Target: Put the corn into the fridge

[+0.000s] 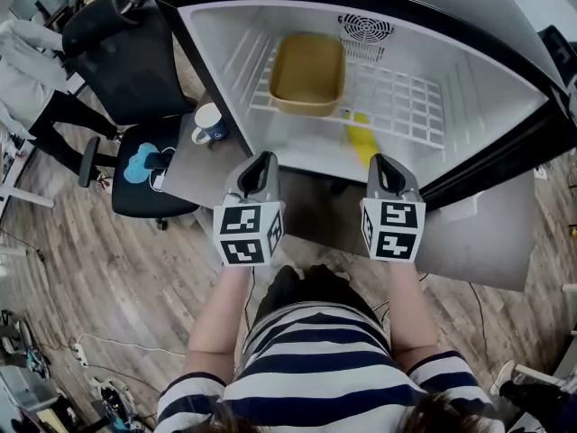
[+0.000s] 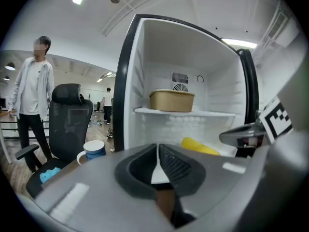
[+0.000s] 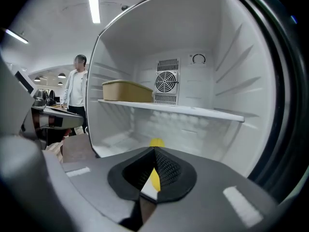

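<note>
The yellow corn (image 1: 361, 138) lies on the floor of the open fridge (image 1: 225, 43), below the wire shelf (image 1: 397, 97). It also shows in the left gripper view as the corn (image 2: 200, 146), and straight ahead in the right gripper view as the corn (image 3: 156, 142). My left gripper (image 1: 261, 158) and right gripper (image 1: 379, 161) hover side by side in front of the fridge opening, short of the corn. The left gripper (image 2: 158, 147) has its jaws together and holds nothing. The right gripper (image 3: 154, 150) is shut too, with nothing in it.
A tan tub (image 1: 308, 72) sits on the wire shelf near a fan grille (image 1: 365, 30). A blue and white mug (image 1: 209, 123) stands on a small table (image 1: 185, 165) left of the fridge, beside a black office chair (image 1: 122, 57). A person (image 2: 31, 91) stands farther left.
</note>
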The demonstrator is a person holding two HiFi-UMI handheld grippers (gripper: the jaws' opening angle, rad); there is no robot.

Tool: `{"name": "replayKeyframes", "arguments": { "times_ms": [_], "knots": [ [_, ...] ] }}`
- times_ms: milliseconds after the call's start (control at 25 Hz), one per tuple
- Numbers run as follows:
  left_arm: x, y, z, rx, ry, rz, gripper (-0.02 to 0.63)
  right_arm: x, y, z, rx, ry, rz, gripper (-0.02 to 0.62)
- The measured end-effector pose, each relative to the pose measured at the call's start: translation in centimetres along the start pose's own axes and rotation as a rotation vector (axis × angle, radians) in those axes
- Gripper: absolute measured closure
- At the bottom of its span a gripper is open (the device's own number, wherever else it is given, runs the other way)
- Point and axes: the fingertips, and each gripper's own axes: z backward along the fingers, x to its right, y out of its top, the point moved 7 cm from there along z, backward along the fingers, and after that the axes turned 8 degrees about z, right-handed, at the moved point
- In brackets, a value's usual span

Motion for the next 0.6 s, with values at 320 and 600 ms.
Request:
{"name": "replayKeyframes", "arguments": {
  "times_ms": [320, 600],
  "knots": [
    [0.5, -0.4, 0.9, -0.006, 0.008, 0.011, 0.606, -0.3, -0.1, 1.8, 0.031, 0.07, -0.04, 0.6],
    [1.6, -0.2, 1.6, 0.004, 0.031, 0.015, 0.606, 1.3, -0.4, 3.0, 0.047, 0.104, -0.112, 0.6]
  ]
}}
